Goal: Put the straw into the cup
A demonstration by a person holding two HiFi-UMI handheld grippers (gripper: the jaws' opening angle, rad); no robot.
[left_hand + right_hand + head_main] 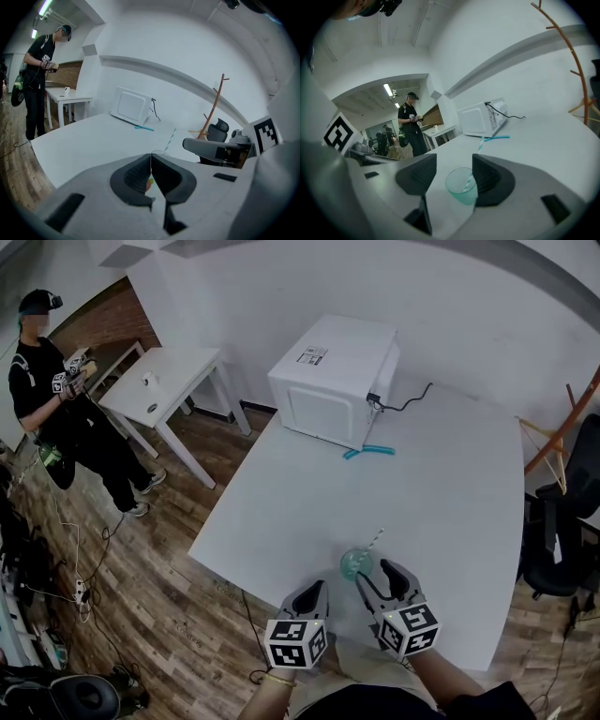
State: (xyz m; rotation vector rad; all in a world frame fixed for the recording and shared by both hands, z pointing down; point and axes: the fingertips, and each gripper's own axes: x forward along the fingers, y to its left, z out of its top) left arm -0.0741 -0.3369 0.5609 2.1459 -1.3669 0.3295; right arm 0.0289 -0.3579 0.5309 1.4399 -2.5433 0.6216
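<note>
A clear teal cup [356,564] stands near the white table's front edge, with a striped straw [377,541] leaning out of it toward the far right. My right gripper [375,574] is open just behind the cup. In the right gripper view the cup [461,186], with the straw [481,142] in it, stands between the wide-apart jaws, nearer the right one, and neither pad presses on it. My left gripper [320,588] hangs to the left of the cup, apart from it. Its jaws meet tip to tip [151,155], and only the straw's top [171,137] shows beyond them.
A white microwave [333,381] with a black cable sits at the table's far end, and blue straws [368,452] lie in front of it. The table [309,493] ends close to me. A person [56,399] stands by a small white table [173,376] at left. An office chair [562,521] is at right.
</note>
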